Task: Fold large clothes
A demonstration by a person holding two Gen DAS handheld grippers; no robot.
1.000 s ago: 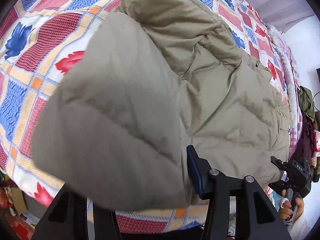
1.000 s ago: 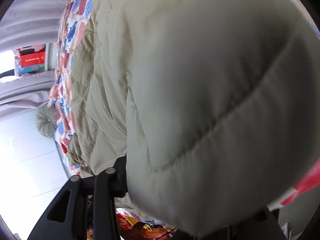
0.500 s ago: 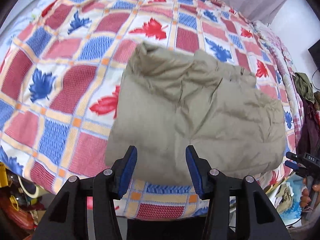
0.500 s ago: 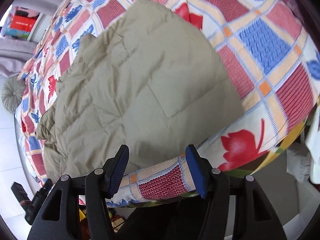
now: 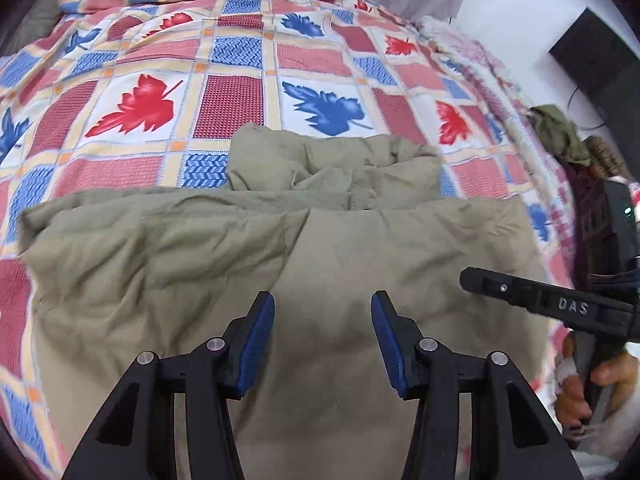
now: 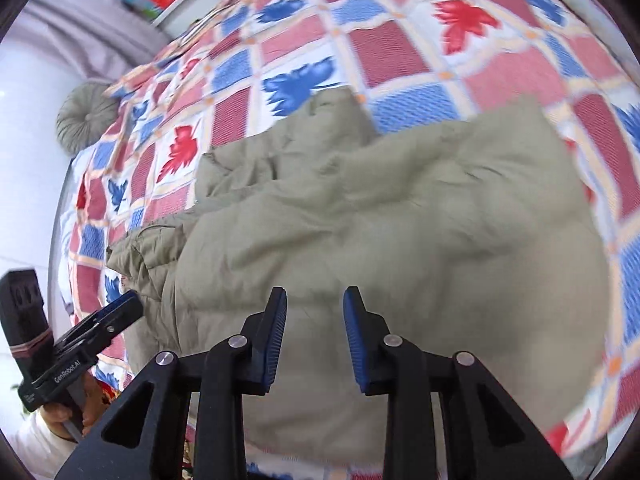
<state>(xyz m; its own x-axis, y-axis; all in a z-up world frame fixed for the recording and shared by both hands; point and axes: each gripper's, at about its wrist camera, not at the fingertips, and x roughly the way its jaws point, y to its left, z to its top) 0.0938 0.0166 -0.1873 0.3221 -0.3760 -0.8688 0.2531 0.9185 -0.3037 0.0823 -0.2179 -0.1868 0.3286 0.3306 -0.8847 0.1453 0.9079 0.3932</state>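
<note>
Both of our hand-held grippers hang empty above the khaki padded jacket [image 5: 328, 248] folded on the bed.

We see the bedspread [image 5: 240, 88], a woven check of red and blue squares with maple leaves, spread under the soft, creased, quilted jacket, which lies doubled near its close edge. A round tufted grey cushion [image 6: 82, 114] sits at the far corner. Our left gripper [image 5: 323, 336] stands released, blue ribbed pads apart, nothing between them; its body reads "GenRobot.AI". Our right gripper [image 6: 315, 334], marked "DAS", is closing on air. A second ago both clutched the raised jacket; it now lies dropped.
</note>
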